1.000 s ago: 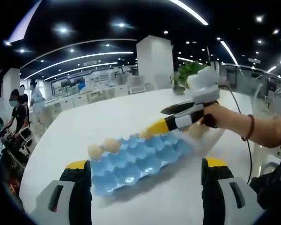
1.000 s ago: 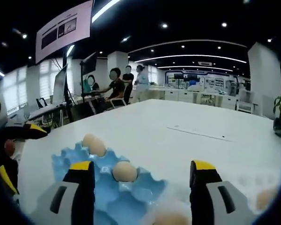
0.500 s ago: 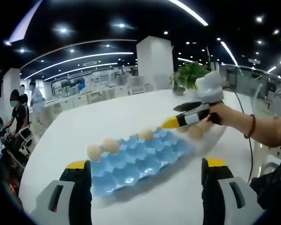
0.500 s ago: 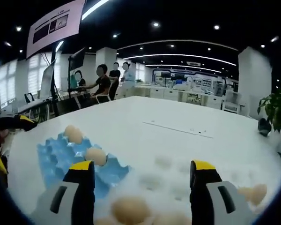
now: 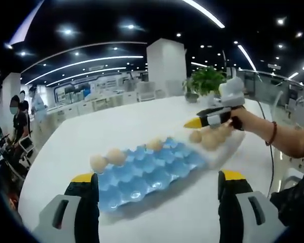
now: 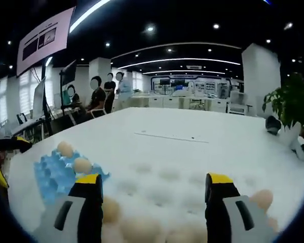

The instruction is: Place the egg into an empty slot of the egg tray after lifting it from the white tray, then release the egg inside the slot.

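Observation:
A blue egg tray (image 5: pixel 142 169) lies on the white table with three eggs along its far edge, among them one at its left corner (image 5: pixel 98 162) and one further right (image 5: pixel 153 145). To its right sits the white tray (image 5: pixel 228 148) with several eggs (image 5: pixel 210 140). My left gripper (image 5: pixel 158 177) is open, empty, held back from the blue tray. My right gripper (image 6: pixel 154 179) is open and empty over the white tray (image 6: pixel 182 177), with eggs (image 6: pixel 109 208) just below its jaws. In the left gripper view a hand holds it (image 5: pixel 198 122) above those eggs.
The blue egg tray (image 6: pixel 53 172) lies to the left in the right gripper view. A potted plant (image 5: pixel 207 78) stands past the table's far edge. People (image 6: pixel 96 96) sit at desks in the background. Bare table (image 6: pixel 192 139) stretches beyond the white tray.
The right gripper has swung away from the blue egg tray to over the white tray. The left gripper has stayed about where it was.

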{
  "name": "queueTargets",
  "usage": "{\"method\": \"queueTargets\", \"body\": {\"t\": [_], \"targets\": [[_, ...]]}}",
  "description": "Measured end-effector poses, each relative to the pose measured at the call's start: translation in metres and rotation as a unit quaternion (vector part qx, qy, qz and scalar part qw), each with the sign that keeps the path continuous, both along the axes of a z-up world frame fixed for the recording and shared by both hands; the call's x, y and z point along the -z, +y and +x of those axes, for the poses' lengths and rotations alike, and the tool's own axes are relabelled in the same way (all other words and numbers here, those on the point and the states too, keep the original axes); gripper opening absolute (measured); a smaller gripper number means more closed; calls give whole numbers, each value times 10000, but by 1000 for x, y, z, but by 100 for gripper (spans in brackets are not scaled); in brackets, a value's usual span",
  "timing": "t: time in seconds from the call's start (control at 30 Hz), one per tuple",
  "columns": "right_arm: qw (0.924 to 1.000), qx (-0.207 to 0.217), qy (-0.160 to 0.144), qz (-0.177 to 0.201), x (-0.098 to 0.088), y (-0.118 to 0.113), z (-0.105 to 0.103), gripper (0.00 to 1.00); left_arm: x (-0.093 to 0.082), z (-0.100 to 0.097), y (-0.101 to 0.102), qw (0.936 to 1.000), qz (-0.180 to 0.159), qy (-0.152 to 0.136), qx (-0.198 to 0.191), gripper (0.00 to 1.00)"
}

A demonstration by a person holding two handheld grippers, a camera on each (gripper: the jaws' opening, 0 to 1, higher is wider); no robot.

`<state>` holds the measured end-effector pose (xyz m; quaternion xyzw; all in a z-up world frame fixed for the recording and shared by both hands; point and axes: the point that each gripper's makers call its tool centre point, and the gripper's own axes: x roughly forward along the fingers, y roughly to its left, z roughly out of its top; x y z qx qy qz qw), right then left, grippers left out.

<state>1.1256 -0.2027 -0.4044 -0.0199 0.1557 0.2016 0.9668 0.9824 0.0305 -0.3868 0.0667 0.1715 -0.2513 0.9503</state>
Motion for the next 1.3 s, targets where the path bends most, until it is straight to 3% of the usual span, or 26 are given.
{"method": "queueTargets", "body": {"t": [0.2,0.43,0.8,1.17,1.3], "targets": [[9992,189,115,345,3,-24,1,82,-2,0,2,10000,5,-23,-14,100],[9990,404,51,161,2,-45,4,83,-2,1,2,10000,29,-22,-16,100],[9964,760,196,329,10,-69,7,79,-2,2,-1,10000,41,-14,35,100],[9943,966,288,360,18,-77,5,58,-2,3,-1,10000,63,-24,42,100],[9920,1218,268,214,20,-88,7,43,-2,3,1,10000,72,-26,23,100]]}}
